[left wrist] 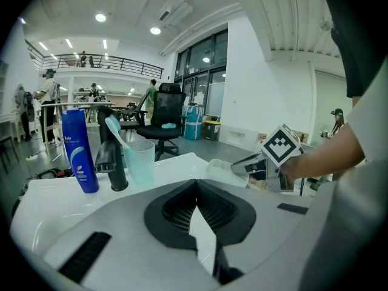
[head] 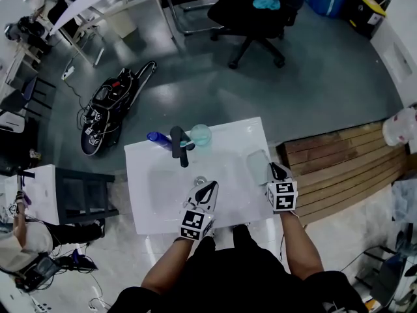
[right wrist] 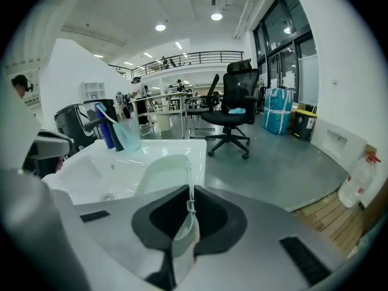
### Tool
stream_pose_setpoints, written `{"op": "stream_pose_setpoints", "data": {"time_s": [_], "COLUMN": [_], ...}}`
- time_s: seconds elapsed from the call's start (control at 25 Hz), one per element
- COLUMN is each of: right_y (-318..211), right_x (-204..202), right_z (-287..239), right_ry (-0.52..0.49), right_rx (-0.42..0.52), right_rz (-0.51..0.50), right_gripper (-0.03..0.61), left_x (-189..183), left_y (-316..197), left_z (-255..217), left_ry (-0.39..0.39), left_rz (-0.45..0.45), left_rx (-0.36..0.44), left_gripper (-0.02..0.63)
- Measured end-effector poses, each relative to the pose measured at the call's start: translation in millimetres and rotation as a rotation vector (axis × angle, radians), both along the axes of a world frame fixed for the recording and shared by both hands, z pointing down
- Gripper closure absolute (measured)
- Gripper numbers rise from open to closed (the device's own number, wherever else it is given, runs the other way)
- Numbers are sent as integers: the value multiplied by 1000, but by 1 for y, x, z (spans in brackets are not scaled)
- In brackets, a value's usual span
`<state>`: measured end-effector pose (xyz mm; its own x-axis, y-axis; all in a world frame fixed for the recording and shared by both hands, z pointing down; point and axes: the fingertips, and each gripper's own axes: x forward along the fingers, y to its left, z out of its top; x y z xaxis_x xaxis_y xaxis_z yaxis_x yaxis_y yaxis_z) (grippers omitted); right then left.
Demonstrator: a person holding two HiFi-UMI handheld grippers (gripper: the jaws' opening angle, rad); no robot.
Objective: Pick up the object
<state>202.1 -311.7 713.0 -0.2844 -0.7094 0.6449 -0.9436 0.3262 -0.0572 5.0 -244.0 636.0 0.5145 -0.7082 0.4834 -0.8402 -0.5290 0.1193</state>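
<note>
A pale green translucent soap dish (head: 258, 164) lies on the right rim of the white sink (head: 140, 175). My right gripper (head: 274, 171) is shut on the dish's near edge; in the right gripper view the thin wall of the dish (right wrist: 167, 171) runs between the closed jaws of my right gripper (right wrist: 189, 210). My left gripper (head: 210, 188) hangs over the basin's front, shut with nothing in it. From the left gripper view, my left gripper (left wrist: 197, 206) has its tips together, and the dish (left wrist: 225, 170) sits at the tip of the right gripper (left wrist: 251, 162).
At the sink's back stand a black faucet (head: 179, 146), a blue bottle (head: 158, 137) and a green cup (head: 201, 134) holding a toothbrush. A drain (head: 200, 180) lies in the basin. Wooden planks (head: 335, 165) are on the right; a black office chair (head: 257, 15) stands beyond.
</note>
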Motion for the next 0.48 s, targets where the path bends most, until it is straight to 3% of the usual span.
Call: {"op": "stream_pose_setpoints", "data": {"time_s": [0.48], "right_y": [9], "right_x": [-5], "right_z": [-54], "right_ry": [-35], "right_rx": [79], "right_rz": [29], "right_gripper": [545], "left_x": [-4], "left_y": [8], "left_z": [-12], "left_ry": [0], "left_rz": [31], "left_rx": [28], "left_gripper": [600]}}
